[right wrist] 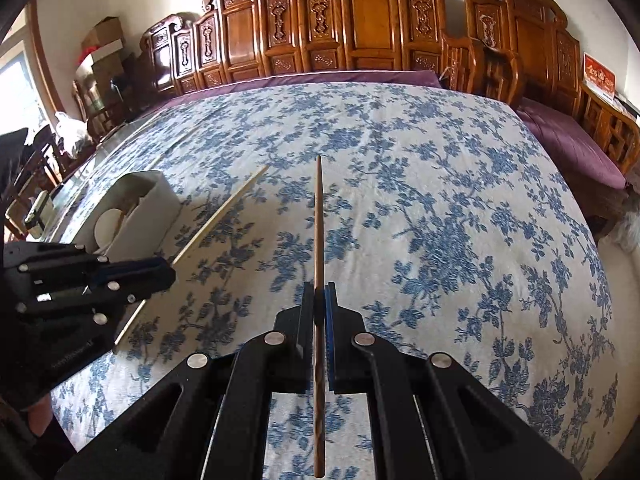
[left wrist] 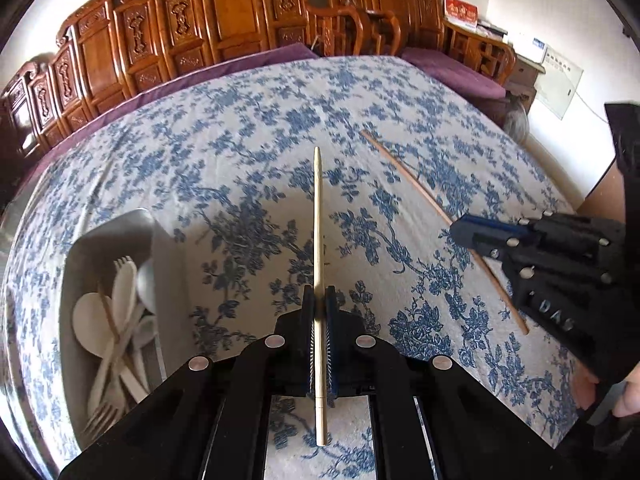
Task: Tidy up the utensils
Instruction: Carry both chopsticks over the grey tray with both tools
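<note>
Blue-and-white floral tablecloth (left wrist: 248, 128) covers the whole work surface and serves as the landmark for all items listed.

Item one: pale, light-coloured chopstick (left wrist: 318, 216), pinched between the pressed-together jaws of the left gripper (left wrist: 319, 300), pointing straight ahead above the cloth, its tip aimed at the cloth's far edge.

Item two: darker brown wooden chopstick (right wrist: 319, 220), pinched in the same manner by the jaws of the right gripper (right wrist: 319, 296), also raised above the cloth and pointing toward the far edge. In the left wrist view this same stick runs diagonally through the right gripper's blue-padded fingertips.

Item three: white rectangular plastic utensil bin (left wrist: 80, 248), standing on the cloth's left side, near the left gripper. Contents: cream-coloured plastic forks (left wrist: 120, 276), cream-coloured spoons (left wrist: 90, 316), a metal spoon (left wrist: 146, 284) and a thin brown stick, lying jumbled and overlapping. The bin's near wall stands between the left gripper and these contents.

Surroundings: purple cushioned bench seat (right wrist: 332, 77) just beyond the cloth's far edge; carved reddish-brown wooden bench backs (right wrist: 360, 24) behind it, along the wall; stacked cardboard boxes (right wrist: 102, 40) off the cloth's far-left corner; a red printed card (left wrist: 461, 11) on woodwork past the far-right corner. The two grippers sit side by side over the near part of the cloth, apart from one another, chopsticks not touching.
</note>
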Motion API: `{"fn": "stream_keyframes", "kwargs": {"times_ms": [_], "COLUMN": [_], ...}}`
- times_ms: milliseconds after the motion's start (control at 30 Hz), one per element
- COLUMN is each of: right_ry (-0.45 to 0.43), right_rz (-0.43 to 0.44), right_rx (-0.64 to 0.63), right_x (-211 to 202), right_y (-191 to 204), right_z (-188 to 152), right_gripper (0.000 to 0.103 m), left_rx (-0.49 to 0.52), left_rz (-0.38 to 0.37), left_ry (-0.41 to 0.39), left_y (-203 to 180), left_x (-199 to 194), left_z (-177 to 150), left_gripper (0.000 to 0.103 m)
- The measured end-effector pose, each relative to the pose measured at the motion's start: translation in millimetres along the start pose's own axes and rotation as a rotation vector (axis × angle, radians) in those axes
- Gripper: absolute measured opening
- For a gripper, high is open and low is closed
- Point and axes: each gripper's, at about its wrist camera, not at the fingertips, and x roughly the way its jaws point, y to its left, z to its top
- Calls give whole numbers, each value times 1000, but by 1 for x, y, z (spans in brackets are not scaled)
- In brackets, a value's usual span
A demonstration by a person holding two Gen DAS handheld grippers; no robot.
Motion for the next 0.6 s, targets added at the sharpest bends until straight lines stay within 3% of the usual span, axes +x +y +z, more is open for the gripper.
{"fn": "stream_keyframes", "kwargs": {"times_ms": [600], "right_ry": [-32], "right_rz": [29], "right_rx": [-127], "right_x": [-13], "right_y": [61], "right_z": [2], "right_gripper": [6], "left_rx": [-15], "left_rz": [-13], "left_ry": [-81], "left_y": [41], "left_x": [-51], "left_z": [-8], "left_gripper": [4]}}
